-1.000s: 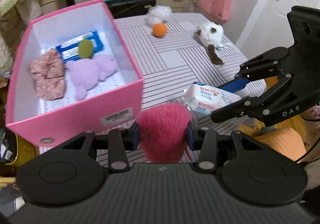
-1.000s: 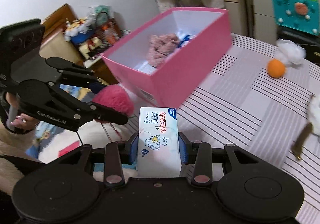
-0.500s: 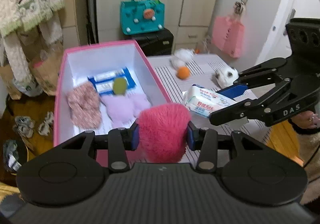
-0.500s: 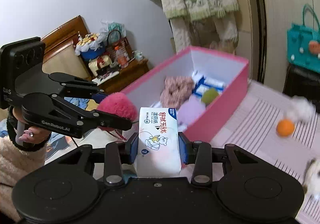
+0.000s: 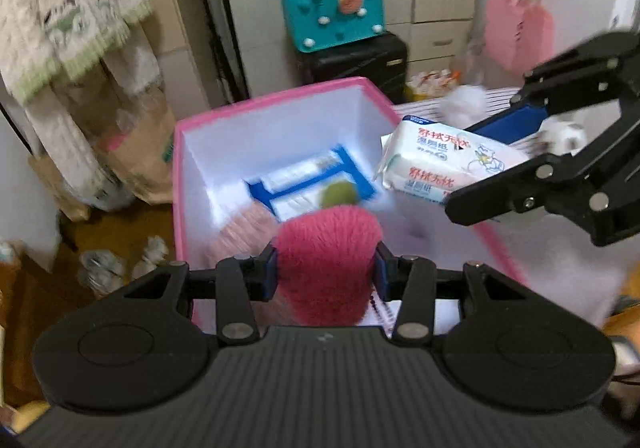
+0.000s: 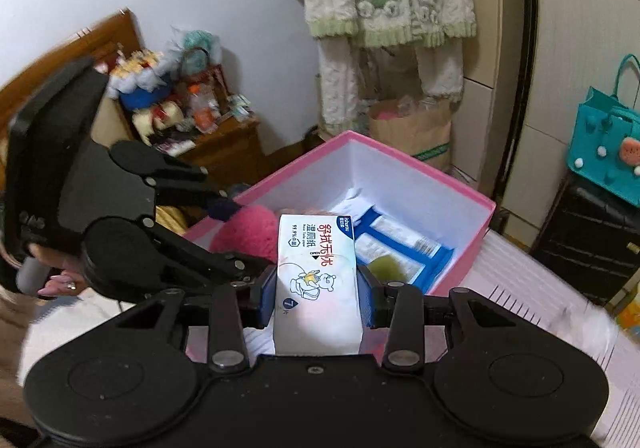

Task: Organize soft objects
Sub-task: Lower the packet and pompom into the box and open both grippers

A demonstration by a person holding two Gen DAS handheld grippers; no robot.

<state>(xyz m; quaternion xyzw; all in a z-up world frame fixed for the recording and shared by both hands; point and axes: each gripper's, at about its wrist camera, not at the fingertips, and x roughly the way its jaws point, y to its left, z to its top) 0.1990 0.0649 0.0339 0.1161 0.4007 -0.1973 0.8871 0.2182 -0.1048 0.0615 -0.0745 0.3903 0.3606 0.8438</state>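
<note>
Both loads hang over the pink box (image 5: pixel 276 99): left gripper (image 5: pixel 326 274) clamping the pink pompom (image 5: pixel 326 248), right gripper (image 6: pixel 318 298) clamping the wet-wipes pack (image 6: pixel 316 272), so crowded releases risk collision or a rim-side spill.

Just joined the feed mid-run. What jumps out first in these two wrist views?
The fluffy magenta pom-pom clamped in the left gripper stands out, held over the near end of the open pink box. Beside it, the right gripper holds a white wet-wipes pack over the box's right rim. Inside the box lie a blue-edged pack, a green ball and a pink fabric piece.
</note>
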